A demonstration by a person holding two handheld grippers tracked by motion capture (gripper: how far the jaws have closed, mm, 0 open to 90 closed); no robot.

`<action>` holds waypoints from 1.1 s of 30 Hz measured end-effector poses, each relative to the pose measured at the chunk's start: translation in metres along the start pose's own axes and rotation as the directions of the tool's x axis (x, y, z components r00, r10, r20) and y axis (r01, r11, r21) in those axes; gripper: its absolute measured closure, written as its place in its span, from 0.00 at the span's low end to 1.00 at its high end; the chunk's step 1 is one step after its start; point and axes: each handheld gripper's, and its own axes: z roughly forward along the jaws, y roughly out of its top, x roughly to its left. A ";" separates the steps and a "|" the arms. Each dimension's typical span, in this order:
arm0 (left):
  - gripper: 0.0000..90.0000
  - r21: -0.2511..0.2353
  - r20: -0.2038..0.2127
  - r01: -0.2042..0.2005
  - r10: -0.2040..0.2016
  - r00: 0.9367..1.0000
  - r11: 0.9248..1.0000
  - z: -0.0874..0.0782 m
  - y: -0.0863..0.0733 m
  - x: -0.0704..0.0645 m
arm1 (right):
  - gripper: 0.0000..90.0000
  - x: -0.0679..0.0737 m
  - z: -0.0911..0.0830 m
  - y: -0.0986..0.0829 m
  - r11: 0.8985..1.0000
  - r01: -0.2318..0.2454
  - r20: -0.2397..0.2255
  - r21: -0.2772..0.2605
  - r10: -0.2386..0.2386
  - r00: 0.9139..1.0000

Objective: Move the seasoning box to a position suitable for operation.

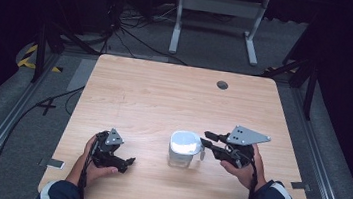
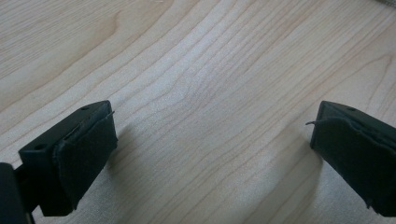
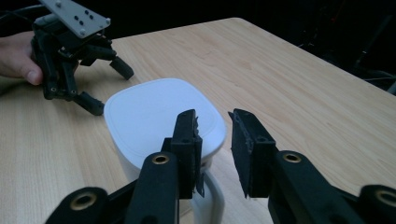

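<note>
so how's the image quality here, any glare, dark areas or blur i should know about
High view: the white lidded cup is overexposed, its top blown out, and the surroundings beyond the table fall into near black. Left gripper view: wood grain is sharp, and the open fingers cast soft shadows on the table. Right gripper view: the cup is evenly lit, the background dark, and the nearest parts of the fingers look slightly soft.

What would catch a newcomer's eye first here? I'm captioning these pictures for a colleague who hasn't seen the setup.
The white lidded mug stands out first, bright against the wooden table, near its front edge. The right gripper sits at its handle, jaws slightly apart around it. The left gripper rests open on bare wood to the mug's left.
</note>
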 end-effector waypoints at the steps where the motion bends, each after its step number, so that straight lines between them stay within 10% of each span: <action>1: 0.01 0.000 0.000 0.000 0.000 1.000 1.000 0.000 0.000 0.000 | 0.81 0.001 0.001 0.000 1.000 0.005 -0.003 0.004 -0.005 1.000; 27: 0.01 -0.002 -0.001 0.008 -0.008 1.000 1.000 0.000 0.002 0.001 | 0.87 0.001 0.005 -0.009 1.000 0.000 -0.027 0.005 0.000 1.000; 33: 0.42 -0.118 0.003 -0.012 0.013 1.000 0.993 -0.015 0.016 -0.002 | 0.87 0.001 0.004 -0.009 1.000 0.004 -0.028 0.007 -0.003 1.000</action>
